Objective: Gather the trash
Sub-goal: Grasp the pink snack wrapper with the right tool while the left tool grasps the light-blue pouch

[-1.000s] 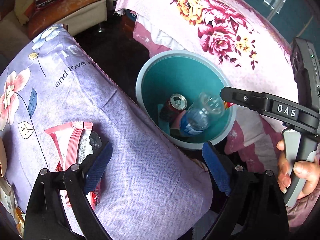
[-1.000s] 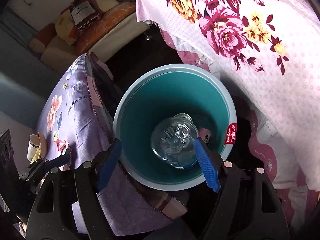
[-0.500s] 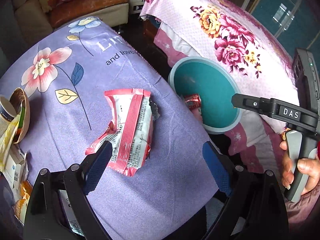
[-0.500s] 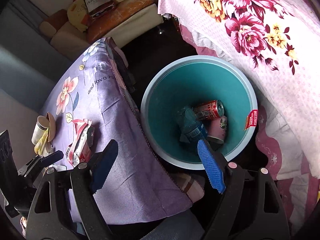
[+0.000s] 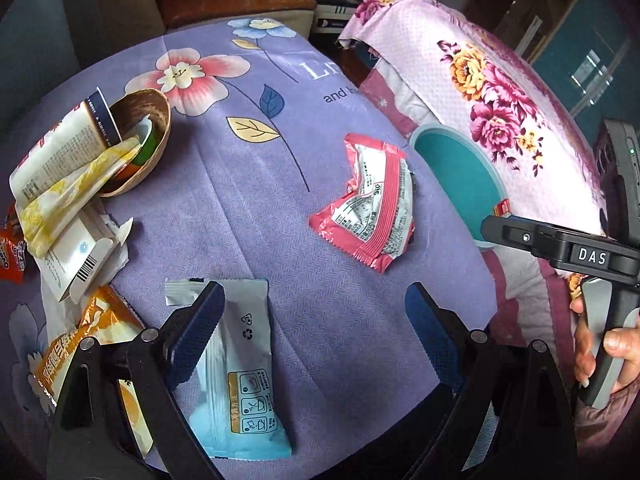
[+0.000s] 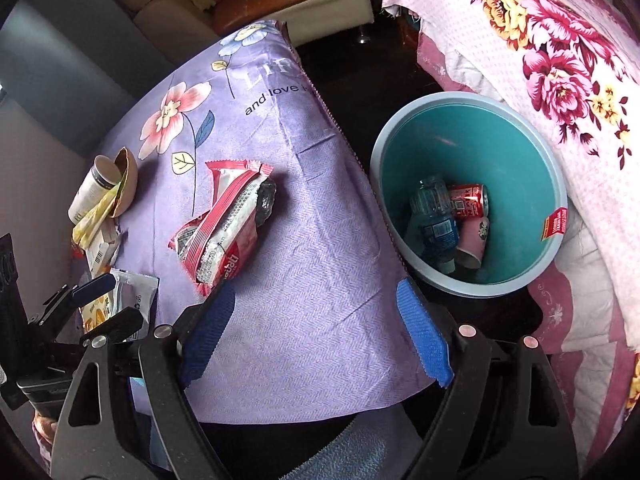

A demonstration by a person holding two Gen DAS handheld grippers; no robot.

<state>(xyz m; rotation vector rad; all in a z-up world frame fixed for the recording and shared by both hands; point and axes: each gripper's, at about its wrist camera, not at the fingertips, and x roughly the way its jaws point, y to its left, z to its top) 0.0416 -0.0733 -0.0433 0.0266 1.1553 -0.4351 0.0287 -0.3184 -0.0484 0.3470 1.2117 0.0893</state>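
A teal bin (image 6: 516, 152) stands on the floor right of the purple-clothed table (image 6: 304, 280); it also shows in the left wrist view (image 5: 456, 168). Inside lie a plastic bottle (image 6: 434, 216), a red can (image 6: 470, 202) and a pink cup (image 6: 476, 244). A pink snack wrapper (image 5: 370, 212) lies on the table, also in the right wrist view (image 6: 228, 228). My left gripper (image 5: 314, 332) is open and empty above a light blue packet (image 5: 244, 368). My right gripper (image 6: 320, 332) is open and empty over the table's near edge.
At the table's left lie a wooden bowl (image 5: 154, 128) with a paper cup (image 5: 56, 148) and yellow wrapper, a torn white box (image 5: 80, 256) and an orange packet (image 5: 84, 356). A bed with a pink floral cover (image 6: 560, 60) stands behind the bin.
The bottle has dropped from my right gripper into the bin. Both grippers have drawn back from the bin over the table; the left now hangs above the light blue packet.
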